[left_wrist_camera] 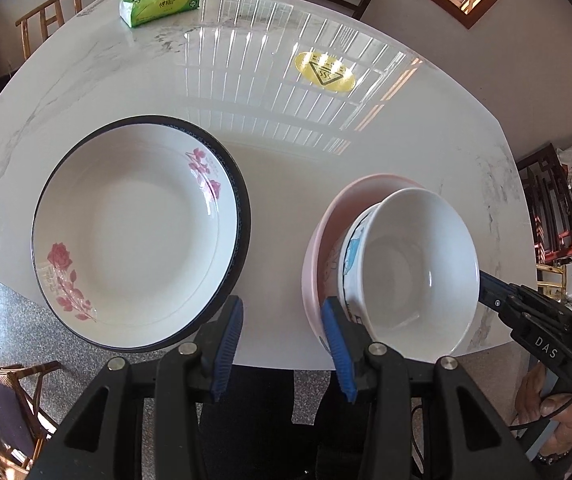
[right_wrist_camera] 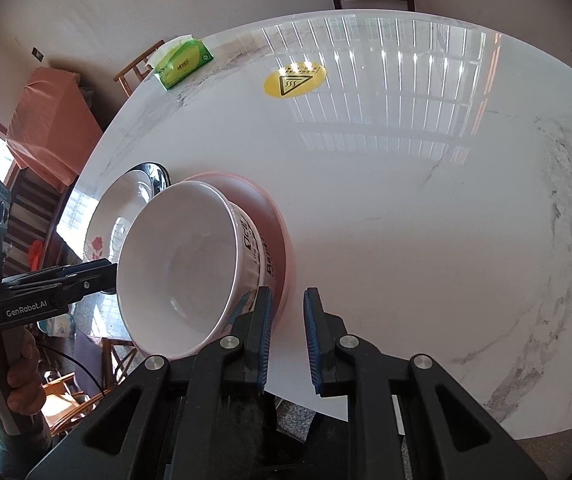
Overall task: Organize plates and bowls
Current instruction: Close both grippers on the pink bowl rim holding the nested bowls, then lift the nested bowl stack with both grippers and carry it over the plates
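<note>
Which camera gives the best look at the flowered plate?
The left wrist view: the flowered plate shows whole, both rose prints visible. In the right wrist view the white bowl hides most of it, leaving a sliver.

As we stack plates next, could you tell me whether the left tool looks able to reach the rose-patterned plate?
Probably yes: the left tool is open and empty, and the rose-patterned plate lies uncovered right beside it, nothing between them.

left hand-held gripper (left_wrist_camera: 282, 344): jaws apart | right hand-held gripper (right_wrist_camera: 288, 340): narrowly apart, seemingly empty
</note>
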Demonstrator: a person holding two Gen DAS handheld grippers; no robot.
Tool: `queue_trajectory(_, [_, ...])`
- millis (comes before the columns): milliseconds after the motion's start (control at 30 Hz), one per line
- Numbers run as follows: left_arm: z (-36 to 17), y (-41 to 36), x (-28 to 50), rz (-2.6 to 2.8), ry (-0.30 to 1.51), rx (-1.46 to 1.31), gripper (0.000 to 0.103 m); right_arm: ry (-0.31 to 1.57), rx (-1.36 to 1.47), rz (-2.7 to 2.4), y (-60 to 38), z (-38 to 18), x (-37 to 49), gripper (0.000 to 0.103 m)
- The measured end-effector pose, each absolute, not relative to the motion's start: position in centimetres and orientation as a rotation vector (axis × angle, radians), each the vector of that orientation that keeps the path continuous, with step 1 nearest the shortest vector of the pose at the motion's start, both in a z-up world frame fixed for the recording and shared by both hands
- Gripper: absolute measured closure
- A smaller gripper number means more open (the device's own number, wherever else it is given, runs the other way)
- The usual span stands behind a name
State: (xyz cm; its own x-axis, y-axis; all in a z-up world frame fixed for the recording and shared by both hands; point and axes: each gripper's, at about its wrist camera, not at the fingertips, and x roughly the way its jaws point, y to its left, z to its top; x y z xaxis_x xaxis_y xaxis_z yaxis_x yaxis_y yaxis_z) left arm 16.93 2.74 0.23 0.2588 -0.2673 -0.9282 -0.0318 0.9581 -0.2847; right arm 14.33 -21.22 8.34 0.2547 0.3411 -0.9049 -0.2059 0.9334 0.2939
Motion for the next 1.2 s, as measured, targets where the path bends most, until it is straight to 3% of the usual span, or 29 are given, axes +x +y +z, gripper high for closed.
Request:
queue_trajectory(700, [-1.8, -0.3, 17.2, -0.048, 1.291, -0.176, 0.060, 1.352, 0.021, 0.308, -19.1, 6.5, 15.6, 0.089])
queue_trajectory(1067, [-2.3, 0.4, 17.5, -0.076, 1.297, -0.215, 0.058, 1.313, -0.012, 0.324, -19.2, 6.7, 15.3, 0.088])
queue_trajectory(1167, [-2.2, -0.2, 17.6, -0.069, 1.284, -0.211, 0.058, 1.308, 0.001, 0.300, -19.8, 6.6, 15.4, 0.079])
queue_trajectory(1200, [-2.1, -0.2, 17.6, -0.070, 1.282, -0.207, 0.058, 1.308, 0.004, 0.282, -20.2, 6.6, 15.4, 0.071])
